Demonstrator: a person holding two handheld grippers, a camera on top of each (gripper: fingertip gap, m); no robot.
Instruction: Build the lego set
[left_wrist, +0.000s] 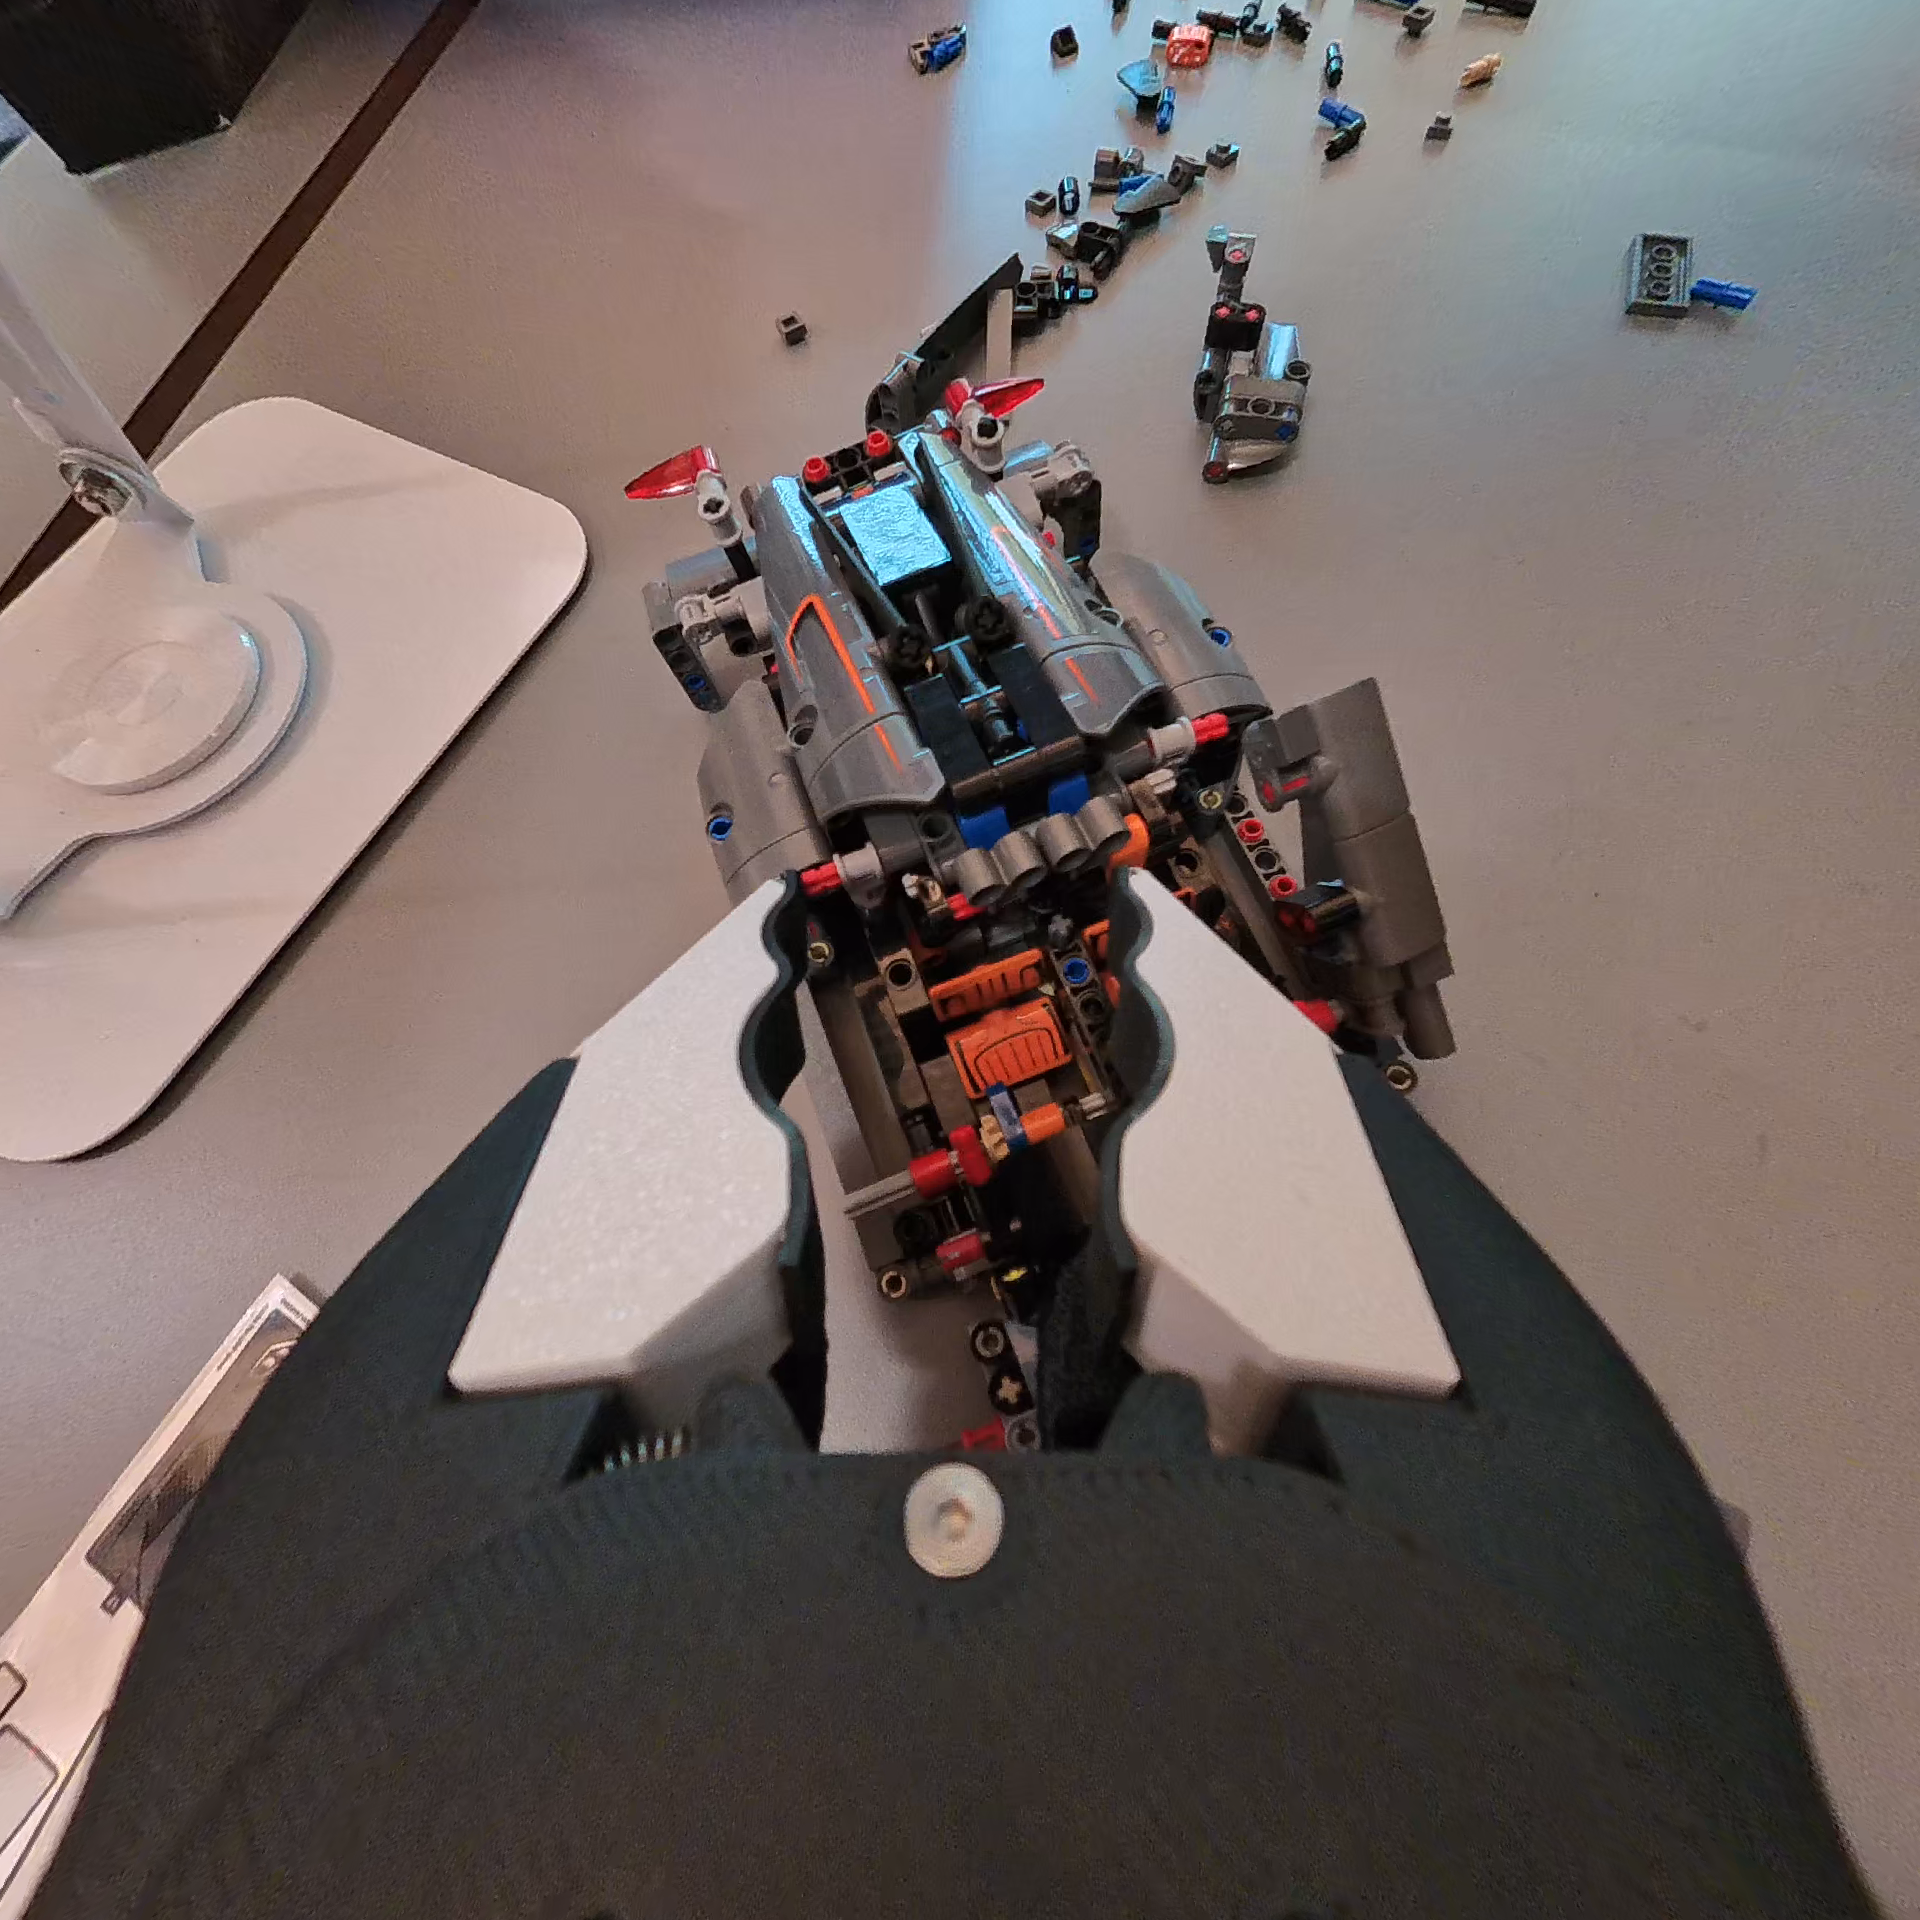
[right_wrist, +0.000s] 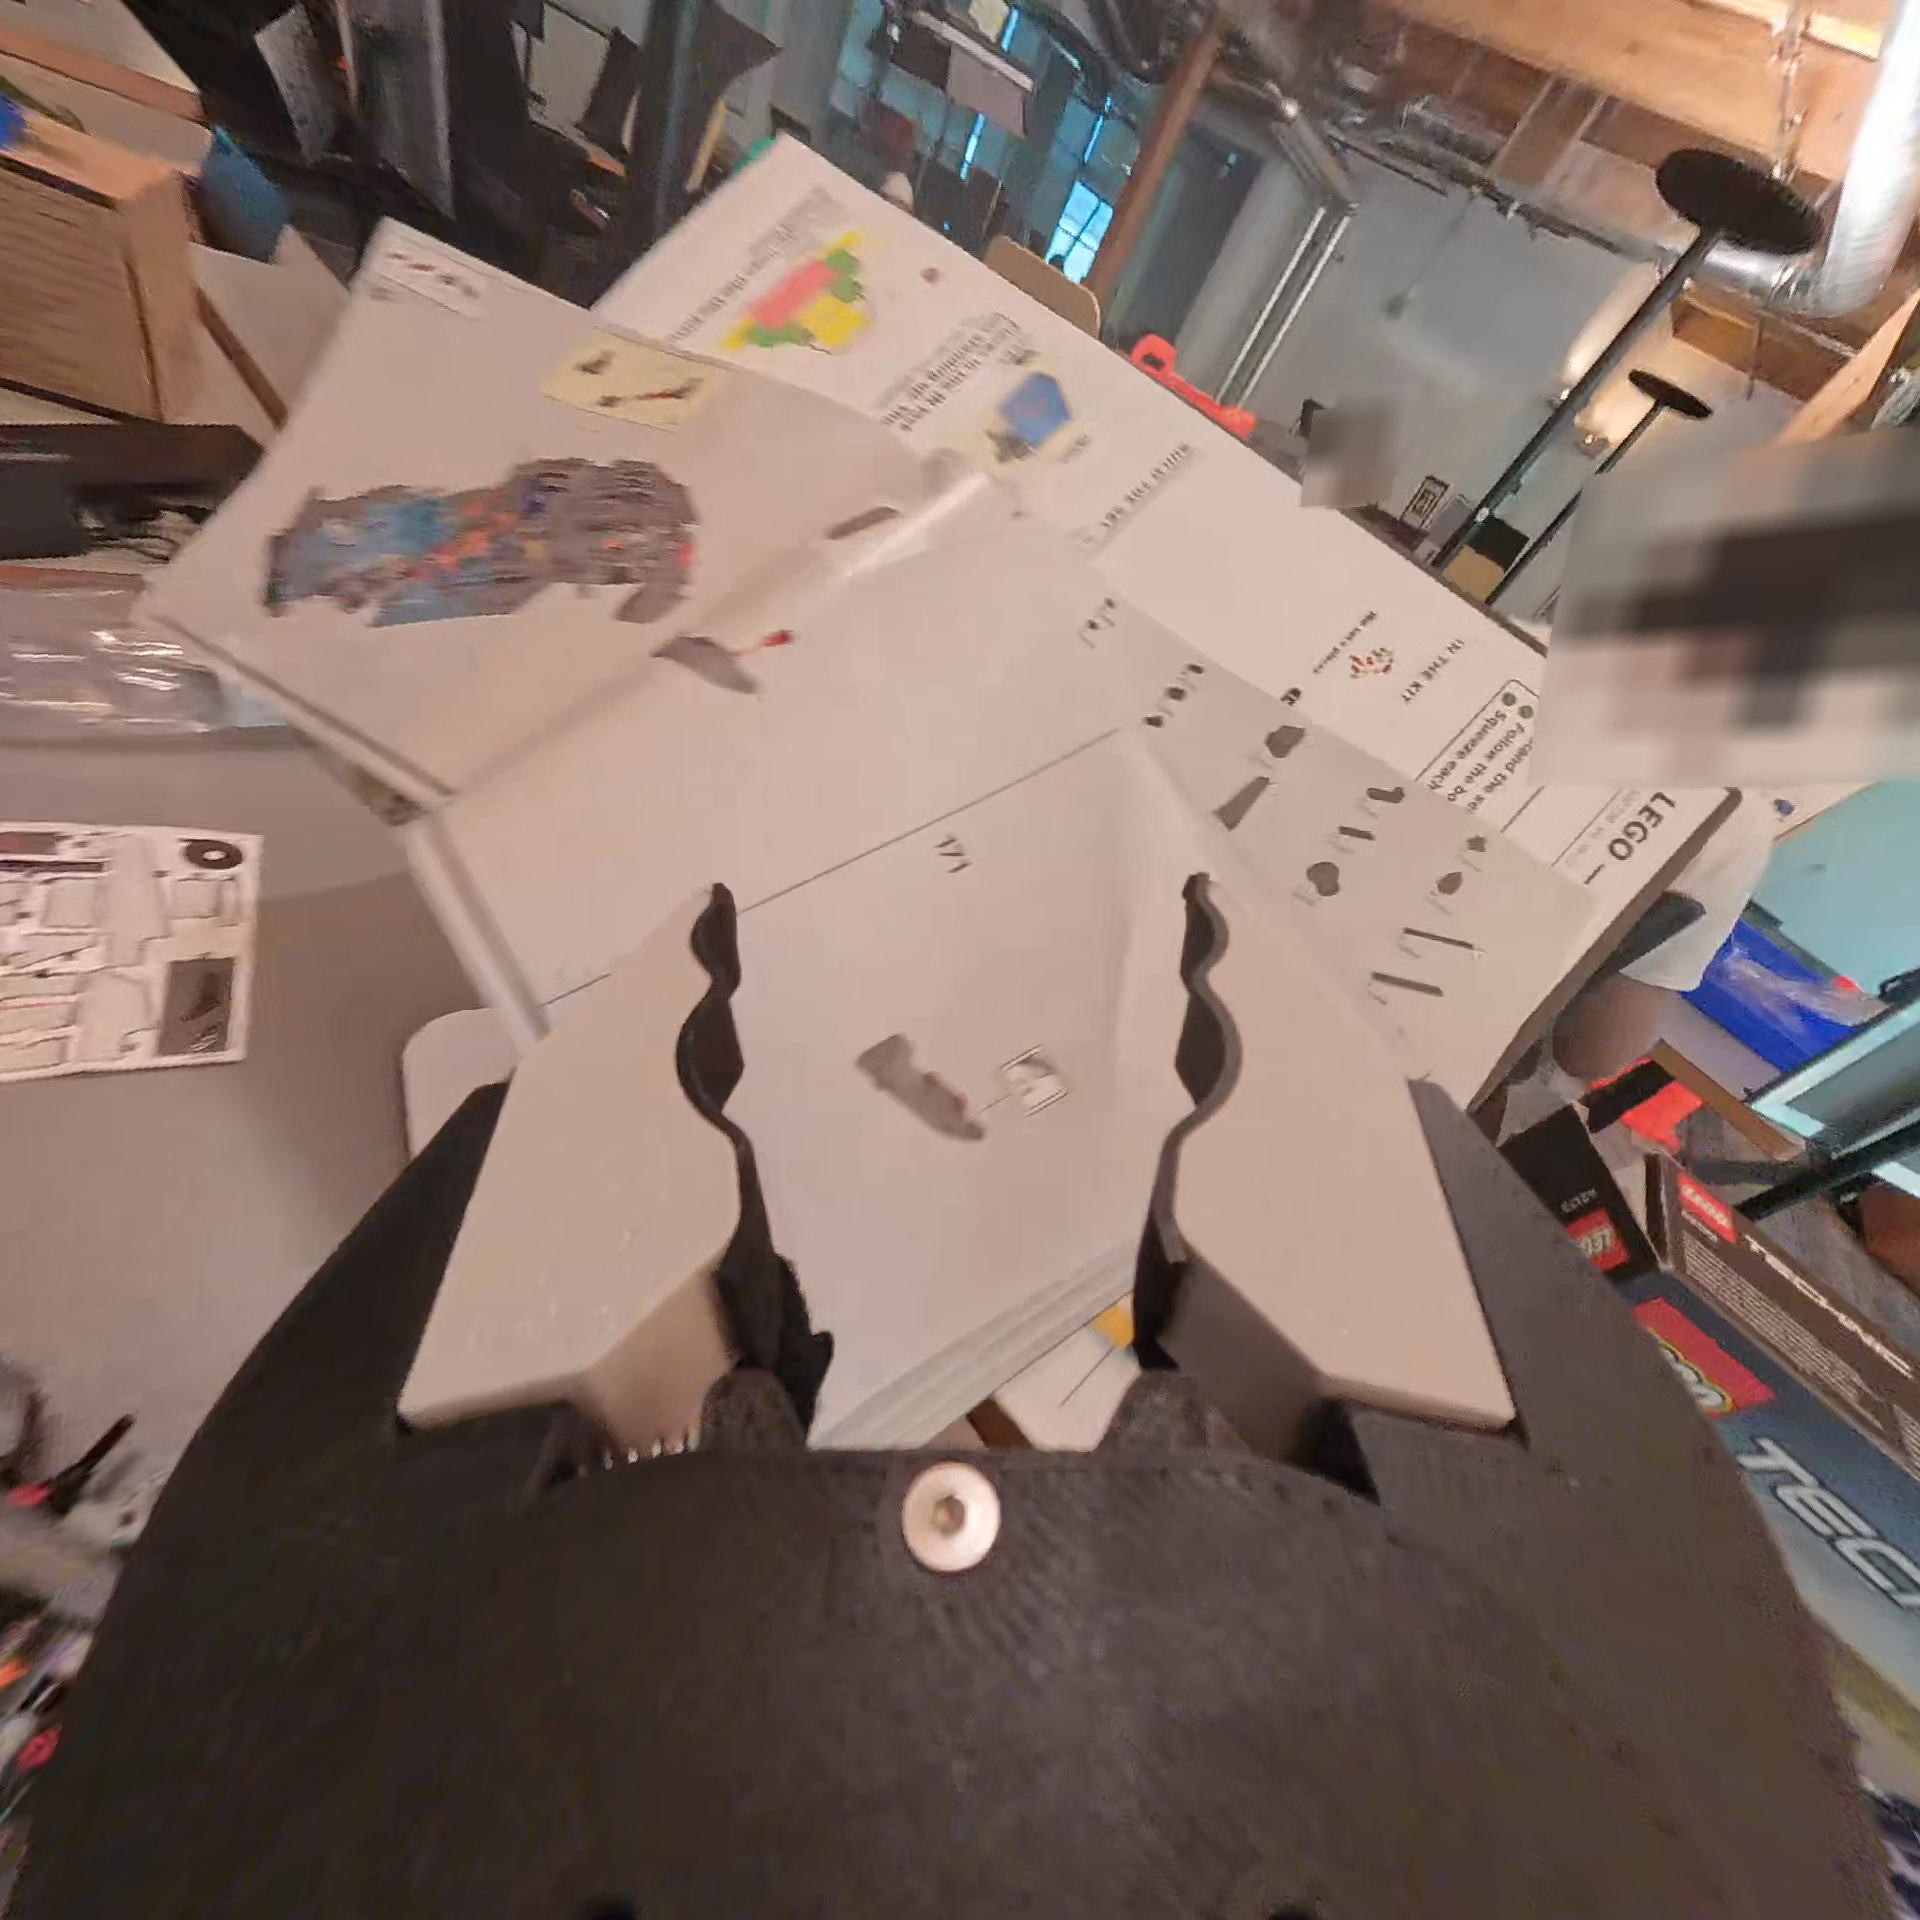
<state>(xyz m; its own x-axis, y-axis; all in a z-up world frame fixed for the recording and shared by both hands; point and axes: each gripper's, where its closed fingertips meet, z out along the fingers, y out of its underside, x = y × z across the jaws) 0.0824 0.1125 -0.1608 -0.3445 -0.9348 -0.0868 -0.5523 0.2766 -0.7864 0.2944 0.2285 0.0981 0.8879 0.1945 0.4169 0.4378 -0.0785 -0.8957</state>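
The half-built lego model (left_wrist: 966, 748) is gripped at its near end by the left gripper (left_wrist: 961, 914) on the grey table (left_wrist: 1610, 727); loose pieces (left_wrist: 1132, 156) are scattered far right; the right gripper (right_wrist: 956, 904) is held spread, empty, before the open instruction booklet (right_wrist: 831, 727).

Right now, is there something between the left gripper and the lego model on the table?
Nothing visible does. The left gripper is already around the near end of the lego model, one finger on each side. The loose pieces lie farther off on the table, beyond the model, not in the gap.
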